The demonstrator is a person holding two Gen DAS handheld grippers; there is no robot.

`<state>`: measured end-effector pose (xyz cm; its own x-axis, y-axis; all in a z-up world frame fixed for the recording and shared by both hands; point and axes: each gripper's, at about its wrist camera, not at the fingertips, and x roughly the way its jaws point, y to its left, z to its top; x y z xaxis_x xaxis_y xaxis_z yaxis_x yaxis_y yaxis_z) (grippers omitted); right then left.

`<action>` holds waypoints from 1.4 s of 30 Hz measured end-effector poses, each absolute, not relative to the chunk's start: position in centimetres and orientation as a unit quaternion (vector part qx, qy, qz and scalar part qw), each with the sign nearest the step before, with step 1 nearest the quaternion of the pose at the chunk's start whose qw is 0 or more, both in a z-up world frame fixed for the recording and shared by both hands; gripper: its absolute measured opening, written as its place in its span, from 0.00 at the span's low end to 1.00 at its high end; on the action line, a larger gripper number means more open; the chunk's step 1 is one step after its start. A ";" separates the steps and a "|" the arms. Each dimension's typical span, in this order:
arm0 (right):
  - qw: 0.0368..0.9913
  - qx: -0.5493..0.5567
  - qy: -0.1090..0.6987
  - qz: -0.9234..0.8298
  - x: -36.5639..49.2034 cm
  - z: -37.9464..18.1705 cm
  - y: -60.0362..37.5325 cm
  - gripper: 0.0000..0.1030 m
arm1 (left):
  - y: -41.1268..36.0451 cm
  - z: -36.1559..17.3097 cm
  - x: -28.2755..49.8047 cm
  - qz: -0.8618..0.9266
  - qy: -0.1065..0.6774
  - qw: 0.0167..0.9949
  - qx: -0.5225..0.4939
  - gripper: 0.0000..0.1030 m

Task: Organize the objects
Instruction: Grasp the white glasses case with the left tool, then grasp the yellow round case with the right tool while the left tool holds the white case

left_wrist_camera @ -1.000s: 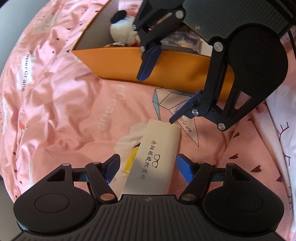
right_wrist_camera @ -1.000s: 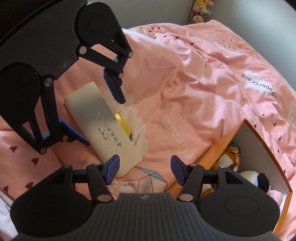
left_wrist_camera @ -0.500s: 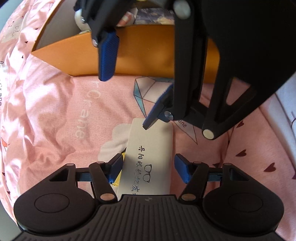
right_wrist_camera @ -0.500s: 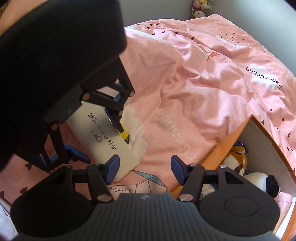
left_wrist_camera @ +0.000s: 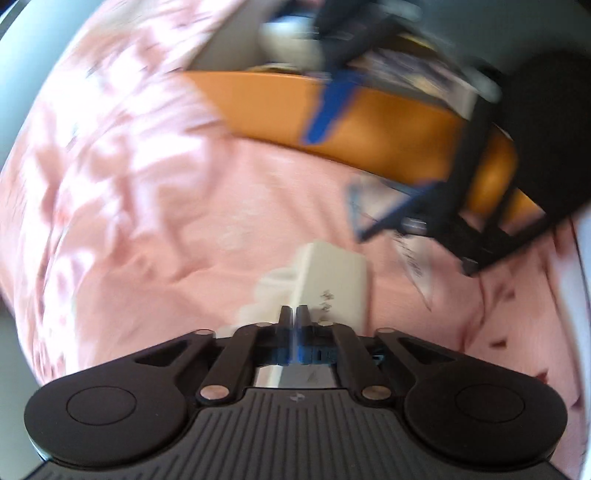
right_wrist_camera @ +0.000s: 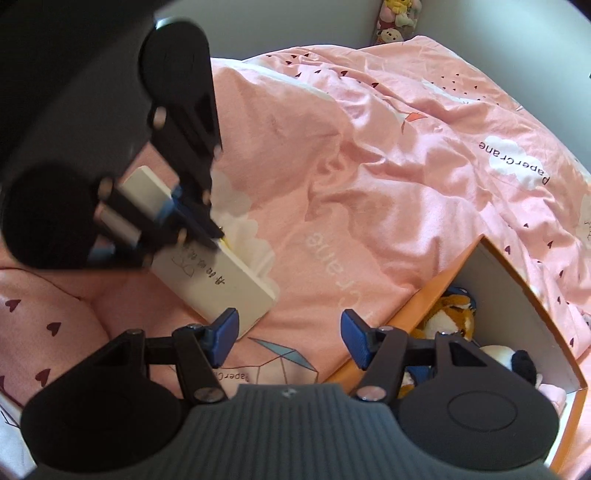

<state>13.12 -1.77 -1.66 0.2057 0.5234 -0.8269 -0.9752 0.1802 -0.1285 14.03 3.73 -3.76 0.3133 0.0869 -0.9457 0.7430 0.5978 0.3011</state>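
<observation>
A cream glasses case (left_wrist_camera: 334,277) with printed characters lies on the pink bedspread (left_wrist_camera: 155,236); the left wrist view is blurred. My left gripper (left_wrist_camera: 293,314) is shut on the case, which looks tilted up on one edge. In the right wrist view the same case (right_wrist_camera: 218,286) sits clamped under the left gripper (right_wrist_camera: 192,225), with a sliver of something yellow (right_wrist_camera: 226,242) beside it. My right gripper (right_wrist_camera: 288,334) is open and empty, hovering over the bedspread between the case and an orange box (right_wrist_camera: 417,299). It also appears in the left wrist view (left_wrist_camera: 369,181).
The orange box (left_wrist_camera: 280,107) stands open on the bed and holds plush toys: a tiger (right_wrist_camera: 452,319) and a black-and-white one (right_wrist_camera: 513,363). More plush toys (right_wrist_camera: 397,18) sit by the far wall. A pink heart-print pillow (right_wrist_camera: 44,325) lies at the left.
My left gripper has closed from wide open onto the glasses case and tipped it up on edge. The right gripper has drawn back a little toward the orange box.
</observation>
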 end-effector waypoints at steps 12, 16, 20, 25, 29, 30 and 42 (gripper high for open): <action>0.667 -0.380 0.330 0.549 12.5 -2.3 -0.6 0.61 | 3.5 -3.9 11.8 -0.297 0.502 0.691 0.427 0.55; 0.672 -0.383 0.328 0.543 13.0 -2.4 -0.5 0.61 | 2.3 -5.3 11.0 -0.315 0.481 0.670 0.470 0.68; 0.679 -0.372 0.331 0.540 13.6 -2.3 -0.9 0.61 | 1.8 -7.2 10.6 -0.310 0.473 0.650 0.508 0.72; 0.682 -0.368 0.326 0.541 13.7 -2.4 -1.2 0.62 | 1.4 -8.9 10.6 -0.306 0.472 0.638 0.525 0.72; 0.684 -0.364 0.326 0.542 13.8 -2.4 -1.2 0.64 | 1.2 -10.0 10.4 -0.298 0.473 0.627 0.542 0.70; 0.684 -0.363 0.326 0.542 13.8 -2.5 -1.2 0.64 | 1.2 -10.1 10.4 -0.299 0.474 0.627 0.541 0.67; 0.680 -0.374 0.324 0.542 13.5 -2.0 -1.2 0.64 | 4.5 -5.8 12.7 -0.244 0.503 0.704 0.439 0.66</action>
<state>13.51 -1.24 -2.04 0.2031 0.4941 -0.8454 -0.9785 0.1337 -0.1569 12.66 4.47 -5.80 0.3755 0.0983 -0.9216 0.7842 0.4963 0.3725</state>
